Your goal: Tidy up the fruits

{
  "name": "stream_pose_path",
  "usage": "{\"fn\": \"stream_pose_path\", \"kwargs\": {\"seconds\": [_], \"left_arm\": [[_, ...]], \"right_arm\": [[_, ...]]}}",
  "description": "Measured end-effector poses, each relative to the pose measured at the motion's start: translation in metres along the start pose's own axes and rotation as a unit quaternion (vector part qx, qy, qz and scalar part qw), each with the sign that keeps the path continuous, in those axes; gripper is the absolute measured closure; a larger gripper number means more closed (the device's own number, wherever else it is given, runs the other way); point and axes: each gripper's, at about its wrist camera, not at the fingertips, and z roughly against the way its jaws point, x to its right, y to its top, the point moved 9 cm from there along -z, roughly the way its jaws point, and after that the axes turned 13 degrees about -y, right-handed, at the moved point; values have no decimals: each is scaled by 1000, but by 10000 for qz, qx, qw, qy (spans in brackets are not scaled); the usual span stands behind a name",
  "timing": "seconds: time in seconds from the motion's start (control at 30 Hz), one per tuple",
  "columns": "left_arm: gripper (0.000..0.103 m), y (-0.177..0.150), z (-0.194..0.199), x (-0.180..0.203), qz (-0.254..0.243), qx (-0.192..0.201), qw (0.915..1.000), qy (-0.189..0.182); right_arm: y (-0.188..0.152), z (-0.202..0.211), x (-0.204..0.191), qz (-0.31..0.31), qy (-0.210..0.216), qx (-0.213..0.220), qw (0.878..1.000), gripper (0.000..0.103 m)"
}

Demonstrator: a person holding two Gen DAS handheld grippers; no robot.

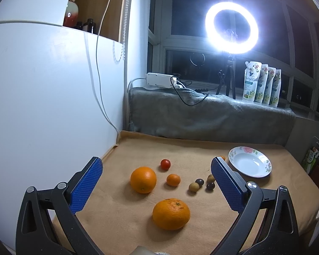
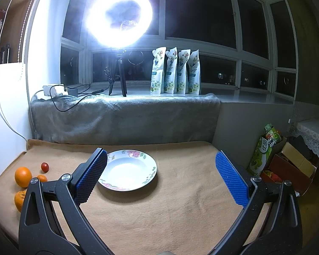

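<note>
In the left wrist view, fruits lie on a tan cloth: a large orange (image 1: 143, 179), a mandarin (image 1: 171, 213) nearest me, a small tangerine (image 1: 173, 179), a cherry tomato (image 1: 165, 164) and several small brown and dark round fruits (image 1: 199, 184). A white floral plate (image 1: 250, 164) sits empty at the right. My left gripper (image 1: 156, 171) is open and empty, above the fruits. In the right wrist view, my right gripper (image 2: 160, 161) is open and empty, held before the plate (image 2: 127, 170). The orange (image 2: 23, 176), tomato (image 2: 45, 167) and mandarin (image 2: 19, 200) lie at the far left.
A grey blanket (image 1: 202, 114) covers the ledge behind the cloth. On the sill stand a ring light on a tripod (image 2: 119, 19), several refill pouches (image 2: 175, 72) and a power strip (image 1: 159, 80). A white cabinet wall (image 1: 42, 95) bounds the left. Boxes (image 2: 287, 165) sit on the floor at the right.
</note>
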Motion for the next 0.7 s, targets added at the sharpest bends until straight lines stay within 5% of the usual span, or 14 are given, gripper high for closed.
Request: {"fn": "stream_pose_path", "kwargs": {"seconds": [0.7], "left_arm": [[1,0,1,1,-6,-11,10000,19]], "right_arm": [[0,1,-1,-16,12,-3,10000,0]]}}
